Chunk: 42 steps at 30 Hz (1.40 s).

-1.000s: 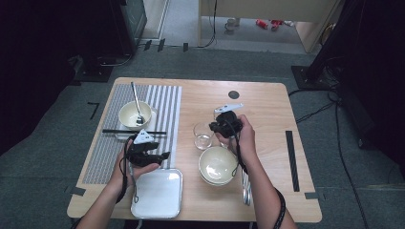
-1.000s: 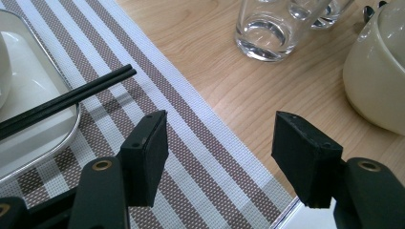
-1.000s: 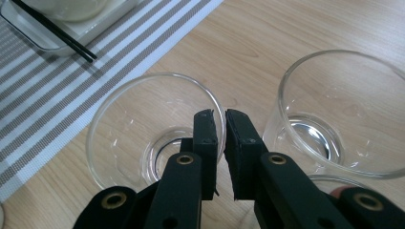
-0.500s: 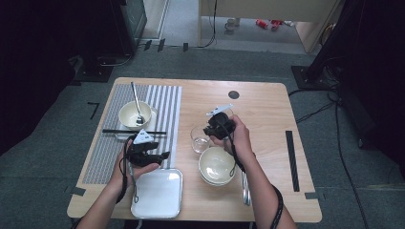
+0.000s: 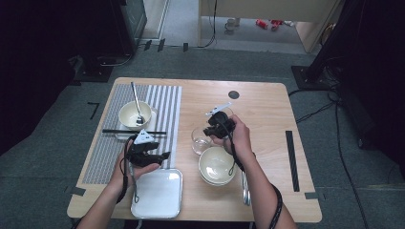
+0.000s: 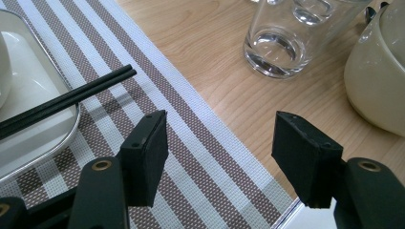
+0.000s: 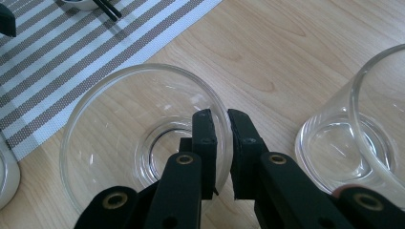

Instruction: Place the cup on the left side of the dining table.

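Note:
A clear glass (image 7: 143, 138) stands on the wooden table (image 5: 267, 109), and my right gripper (image 7: 222, 129) is shut on its rim, one jaw inside the wall and one outside. In the high view that glass (image 5: 200, 141) sits just left of my right gripper (image 5: 211, 130). A second clear glass (image 7: 363, 129) stands close beside it. My left gripper (image 6: 219, 162) is open with nothing between its jaws, above the striped placemat (image 6: 191, 143). The high view shows the left gripper (image 5: 161, 155) pointing right, toward the glasses (image 6: 279, 47).
A cream bowl with a spoon (image 5: 134, 114) sits on a small tray with black chopsticks (image 5: 133, 131) across it. Stacked cream bowls (image 5: 217, 165) stand near the right forearm, with cutlery (image 5: 245, 191) beside them. A metal tray (image 5: 157, 193) lies at the front edge.
My right gripper has moved left and down onto the nearer glass and closed on its rim. The left gripper has stayed in place, open.

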Available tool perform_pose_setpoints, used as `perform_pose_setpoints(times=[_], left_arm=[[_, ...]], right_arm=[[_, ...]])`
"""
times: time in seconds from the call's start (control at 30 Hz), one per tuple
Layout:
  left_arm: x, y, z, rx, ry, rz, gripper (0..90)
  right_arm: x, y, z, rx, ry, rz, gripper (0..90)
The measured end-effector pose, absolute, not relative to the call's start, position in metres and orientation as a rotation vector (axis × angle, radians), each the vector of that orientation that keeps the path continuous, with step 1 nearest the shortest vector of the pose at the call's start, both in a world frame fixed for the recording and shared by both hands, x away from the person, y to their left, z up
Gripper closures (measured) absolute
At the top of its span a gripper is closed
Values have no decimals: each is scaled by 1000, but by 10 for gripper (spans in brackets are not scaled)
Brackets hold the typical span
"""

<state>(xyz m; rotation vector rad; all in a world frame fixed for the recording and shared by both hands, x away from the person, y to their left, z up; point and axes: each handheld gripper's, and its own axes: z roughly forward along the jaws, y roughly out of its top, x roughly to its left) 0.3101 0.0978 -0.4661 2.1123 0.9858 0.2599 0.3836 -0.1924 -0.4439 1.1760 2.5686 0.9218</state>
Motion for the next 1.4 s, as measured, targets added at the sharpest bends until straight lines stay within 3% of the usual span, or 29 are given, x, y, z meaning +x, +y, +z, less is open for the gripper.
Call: perform_pose_setpoints(times=[0.33, 0.67, 1.4], left_arm=[[313, 84, -465, 2113, 943, 273, 363], [315, 52, -467, 2124, 806, 337, 259], [321, 12, -460, 2152, 632, 412, 178]], right_arm=[[383, -196, -442, 1203, 2578, 924, 842], [381, -197, -439, 1219, 2614, 898, 855], [375, -185, -414, 1225, 2627, 990, 860]])
